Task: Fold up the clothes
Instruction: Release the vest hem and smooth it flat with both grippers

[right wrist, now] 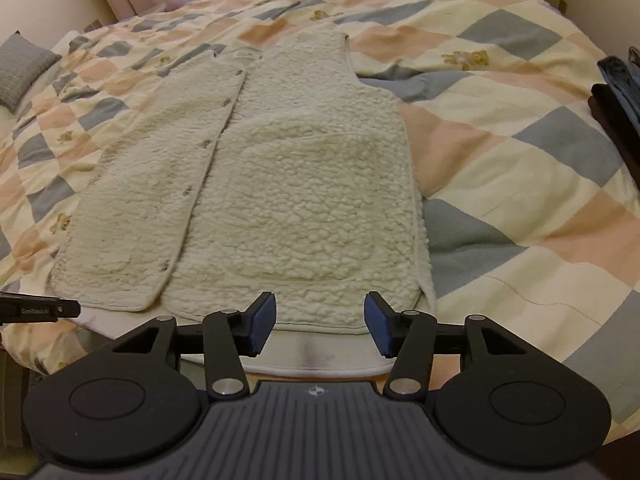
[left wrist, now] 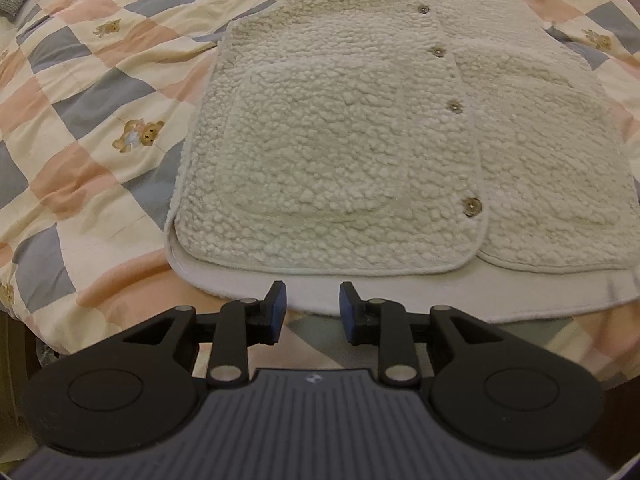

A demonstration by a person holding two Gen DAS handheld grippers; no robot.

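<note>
A cream fleece vest (left wrist: pixel 340 140) lies flat and buttoned on the bed, hem toward me, with a row of buttons down its front. My left gripper (left wrist: pixel 312 308) is open and empty just before the hem's left half. The vest also shows in the right wrist view (right wrist: pixel 280 184). My right gripper (right wrist: pixel 320 326) is open and empty, its fingers at the hem's right half. The left gripper's tip (right wrist: pixel 40 310) shows at the left edge of the right wrist view.
The bed has a checked quilt (left wrist: pixel 92 120) in cream, pink and blue with teddy bears. A grey cushion (right wrist: pixel 24 72) lies at the far left. Dark folded clothes (right wrist: pixel 620 96) sit at the right edge. Curtains hang behind the bed.
</note>
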